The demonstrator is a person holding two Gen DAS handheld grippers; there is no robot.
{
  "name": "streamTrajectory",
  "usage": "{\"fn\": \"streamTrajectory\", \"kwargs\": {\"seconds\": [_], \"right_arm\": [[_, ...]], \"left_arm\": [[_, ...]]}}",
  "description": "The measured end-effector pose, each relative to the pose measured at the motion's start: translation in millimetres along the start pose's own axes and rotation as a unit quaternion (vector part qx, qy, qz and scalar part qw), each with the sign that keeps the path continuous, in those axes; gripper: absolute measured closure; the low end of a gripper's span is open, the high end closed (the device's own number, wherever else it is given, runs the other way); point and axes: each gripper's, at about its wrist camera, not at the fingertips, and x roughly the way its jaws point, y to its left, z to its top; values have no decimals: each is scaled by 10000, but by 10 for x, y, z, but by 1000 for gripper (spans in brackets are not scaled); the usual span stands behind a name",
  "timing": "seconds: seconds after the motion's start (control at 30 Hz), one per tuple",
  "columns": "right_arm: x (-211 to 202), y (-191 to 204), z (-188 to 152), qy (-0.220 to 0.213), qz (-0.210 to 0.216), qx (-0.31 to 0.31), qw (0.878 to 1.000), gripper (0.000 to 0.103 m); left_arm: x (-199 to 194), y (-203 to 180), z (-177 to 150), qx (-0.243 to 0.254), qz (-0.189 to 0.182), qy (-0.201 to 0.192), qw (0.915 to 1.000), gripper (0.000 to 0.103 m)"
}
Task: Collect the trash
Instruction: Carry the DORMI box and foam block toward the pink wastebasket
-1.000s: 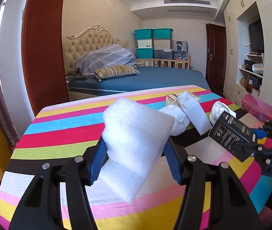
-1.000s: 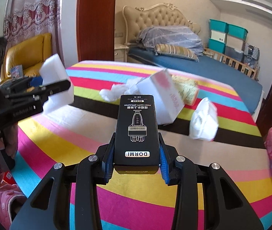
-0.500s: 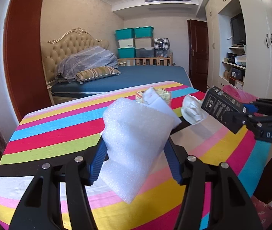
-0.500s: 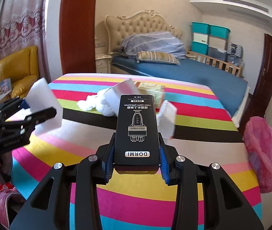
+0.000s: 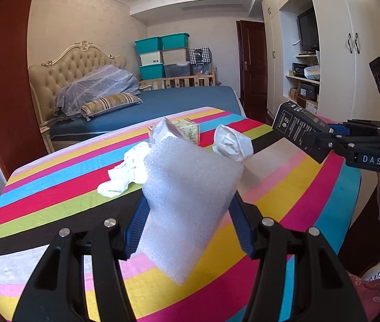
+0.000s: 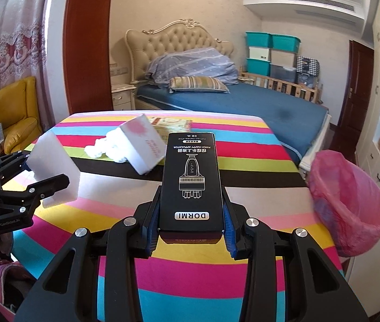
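My left gripper (image 5: 187, 214) is shut on a white foam block (image 5: 187, 201), held above the striped table (image 5: 56, 193). In the right wrist view the same foam block (image 6: 53, 163) hangs at the left in that gripper (image 6: 37, 177). My right gripper (image 6: 191, 209) is shut on a black DORMI box (image 6: 191, 177); from the left wrist view this box (image 5: 301, 131) shows at the right. On the table lie crumpled white tissue (image 5: 125, 174), a second tissue wad (image 5: 233, 142), a white-pink carton (image 6: 143, 142) and a yellow-green box (image 5: 188, 131). A bin with a pink bag (image 6: 348, 201) stands at the table's right edge.
A bed with a blue cover (image 6: 243, 102) lies behind the table. A yellow armchair (image 6: 15, 112) is at the left, white wardrobes (image 5: 350, 53) and a brown door (image 5: 253, 64) at the right. Teal and white storage boxes (image 5: 163, 53) are stacked at the back.
Both grippers have swung to the right with their loads. The pink-bagged bin has come further into the right wrist view, and the table's trash has shifted left in both views.
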Motion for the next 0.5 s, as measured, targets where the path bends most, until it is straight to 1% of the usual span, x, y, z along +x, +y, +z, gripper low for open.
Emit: {"fn": "streamTrajectory", "kwargs": {"seconds": [0.17, 0.33, 0.5], "right_arm": [[-86, -172, -35, -100, -110, 130, 9998, 66], [-186, -285, -57, -226, -205, 240, 9992, 66], [-269, -449, -101, -317, -321, 397, 9982, 66]], "left_arm": [[3, -114, 61, 118, -48, -23, 9999, 46], [11, -225, 131, 272, -184, -97, 9994, 46], [85, -342, 234, 257, -625, -23, 9977, 46]]}}
